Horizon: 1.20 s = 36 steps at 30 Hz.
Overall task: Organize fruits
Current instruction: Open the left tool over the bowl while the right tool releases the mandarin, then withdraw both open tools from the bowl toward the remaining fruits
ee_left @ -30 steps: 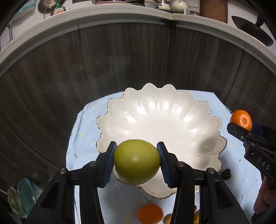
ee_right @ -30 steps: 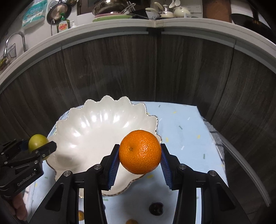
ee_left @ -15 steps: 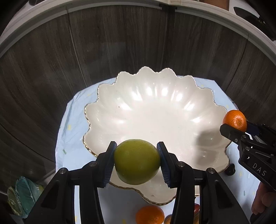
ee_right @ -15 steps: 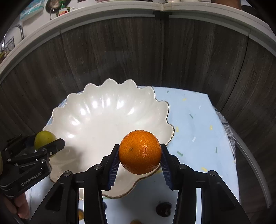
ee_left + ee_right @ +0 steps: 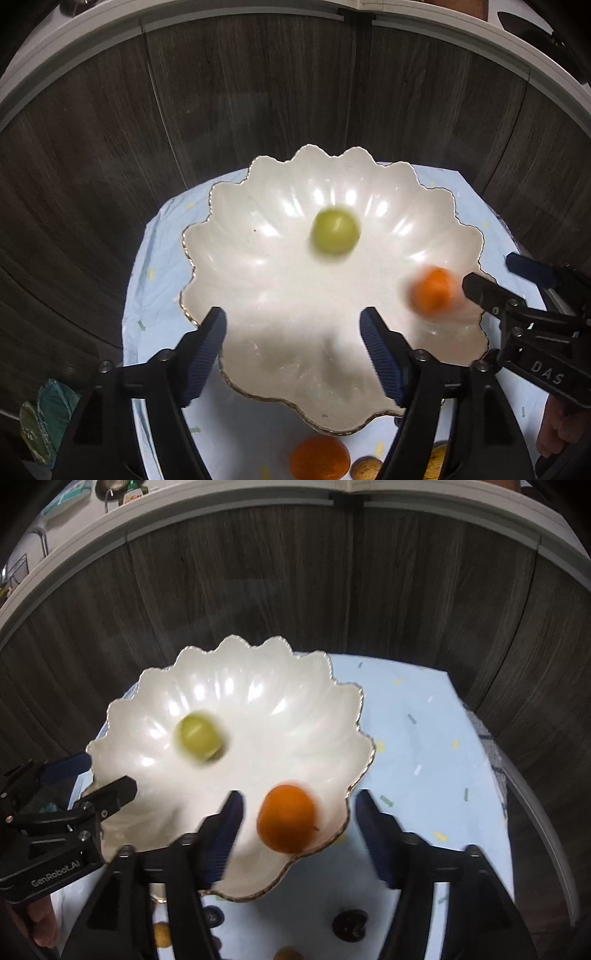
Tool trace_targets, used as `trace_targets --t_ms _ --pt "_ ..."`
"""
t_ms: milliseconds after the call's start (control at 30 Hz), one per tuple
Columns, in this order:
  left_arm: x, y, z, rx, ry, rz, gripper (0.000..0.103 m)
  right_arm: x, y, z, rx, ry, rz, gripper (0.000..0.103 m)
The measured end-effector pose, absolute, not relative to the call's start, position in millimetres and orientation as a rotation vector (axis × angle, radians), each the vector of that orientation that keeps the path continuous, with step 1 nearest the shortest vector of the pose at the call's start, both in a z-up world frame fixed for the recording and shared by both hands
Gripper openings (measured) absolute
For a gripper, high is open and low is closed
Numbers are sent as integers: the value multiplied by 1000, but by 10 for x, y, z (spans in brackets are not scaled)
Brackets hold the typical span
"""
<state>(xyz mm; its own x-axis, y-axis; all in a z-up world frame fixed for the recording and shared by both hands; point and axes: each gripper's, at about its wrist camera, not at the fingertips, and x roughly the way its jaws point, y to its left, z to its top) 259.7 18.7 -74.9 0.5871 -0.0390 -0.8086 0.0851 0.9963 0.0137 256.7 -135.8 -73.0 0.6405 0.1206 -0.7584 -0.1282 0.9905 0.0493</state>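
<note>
Both jaws just opened, empty: left gripper (image 5: 291,347) dropped green fruit (image 5: 335,231), right gripper (image 5: 297,823) dropped orange (image 5: 286,818) into bowl (image 5: 207,236). More fruit below awaits.

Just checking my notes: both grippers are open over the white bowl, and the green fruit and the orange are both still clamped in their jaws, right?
Not quite. Both grippers are open, their jaws having just been opening, but nothing is clamped. The left wrist view shows the green fruit loose in the white bowl, beyond the left gripper. The right wrist view shows the orange free between the right gripper pads.
</note>
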Motion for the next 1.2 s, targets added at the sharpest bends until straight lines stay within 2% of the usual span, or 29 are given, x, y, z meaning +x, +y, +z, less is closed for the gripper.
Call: trace_targets --t_ms 200,1200 --pt "2525 203 -688 72 912 -46 86 2529 -1392 -651 -5 841 125 73" --pt "1953 204 -369 68 841 -32 92 1946 -1527 -377 39 775 109 73"
